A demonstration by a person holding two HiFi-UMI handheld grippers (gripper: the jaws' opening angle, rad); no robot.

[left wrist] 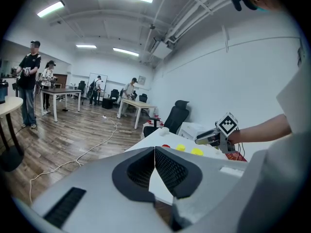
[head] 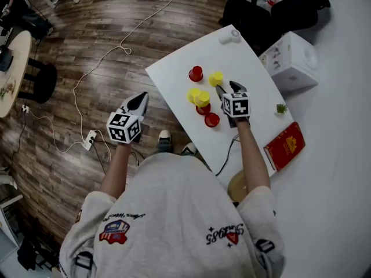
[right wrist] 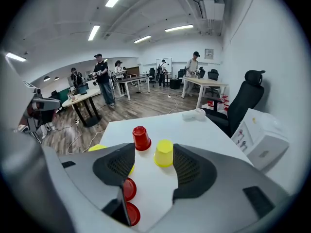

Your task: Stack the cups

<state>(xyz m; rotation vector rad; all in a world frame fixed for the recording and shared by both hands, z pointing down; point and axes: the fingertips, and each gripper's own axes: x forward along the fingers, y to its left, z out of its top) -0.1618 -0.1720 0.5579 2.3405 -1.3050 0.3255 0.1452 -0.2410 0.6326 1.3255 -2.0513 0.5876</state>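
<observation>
Several cups stand upside down on the white table (head: pixel 174 74): a red cup (head: pixel 196 73) and a yellow cup (head: pixel 215 78) at the far side, another yellow cup (head: pixel 192 94), a yellow cup stacked on a red one (head: pixel 202 99), and a red cup (head: pixel 212 119) nearest me. My right gripper (head: pixel 228 89) hovers over the table, open and holding nothing. In its own view the yellow cup (right wrist: pixel 164 153) stands just ahead of the right gripper (right wrist: pixel 155 171), with the red cup (right wrist: pixel 141 138) behind it. My left gripper (head: pixel 139 102) hangs shut over the floor, left of the table.
A white box (head: pixel 293 59), a red book (head: pixel 285 145) and a small green plant (head: pixel 282 108) lie to the right. A white object (head: pixel 230 36) sits on the table's far corner, with a black chair (head: pixel 255 10) beyond. Cables and a power strip (head: pixel 90 139) cross the wooden floor.
</observation>
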